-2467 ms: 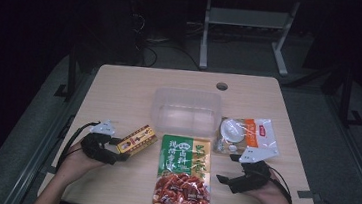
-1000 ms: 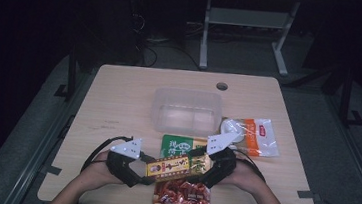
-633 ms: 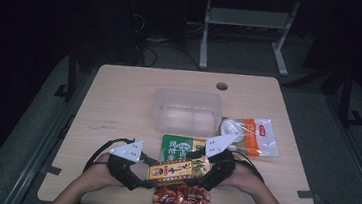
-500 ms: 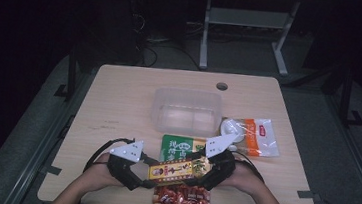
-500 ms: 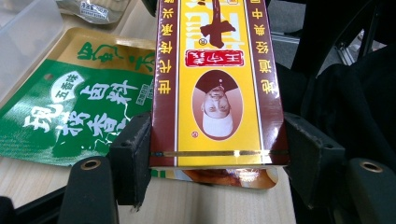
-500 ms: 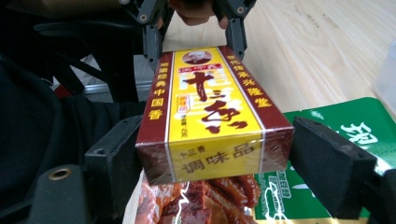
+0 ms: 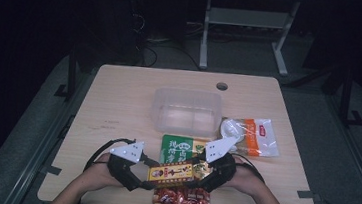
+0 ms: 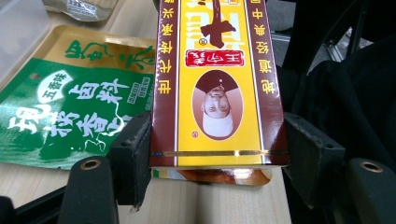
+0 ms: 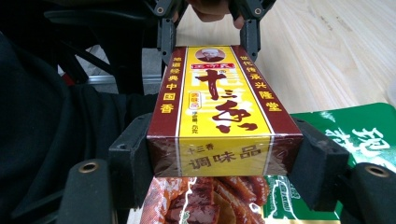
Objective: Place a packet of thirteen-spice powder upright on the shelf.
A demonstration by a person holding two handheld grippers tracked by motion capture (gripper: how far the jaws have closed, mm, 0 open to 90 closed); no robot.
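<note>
High view shows the yellow spice box (image 7: 171,173) held level above the desk (image 7: 119,101), long axis spanning left gripper (image 7: 137,177) to right gripper (image 7: 205,173), both sets of fingers clamped on opposite ends.

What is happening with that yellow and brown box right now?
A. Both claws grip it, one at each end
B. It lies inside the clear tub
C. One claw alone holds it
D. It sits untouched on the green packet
A: the yellow and brown box is clamped at one end by the left claw and at the other by the right claw, above the red packet.
</note>
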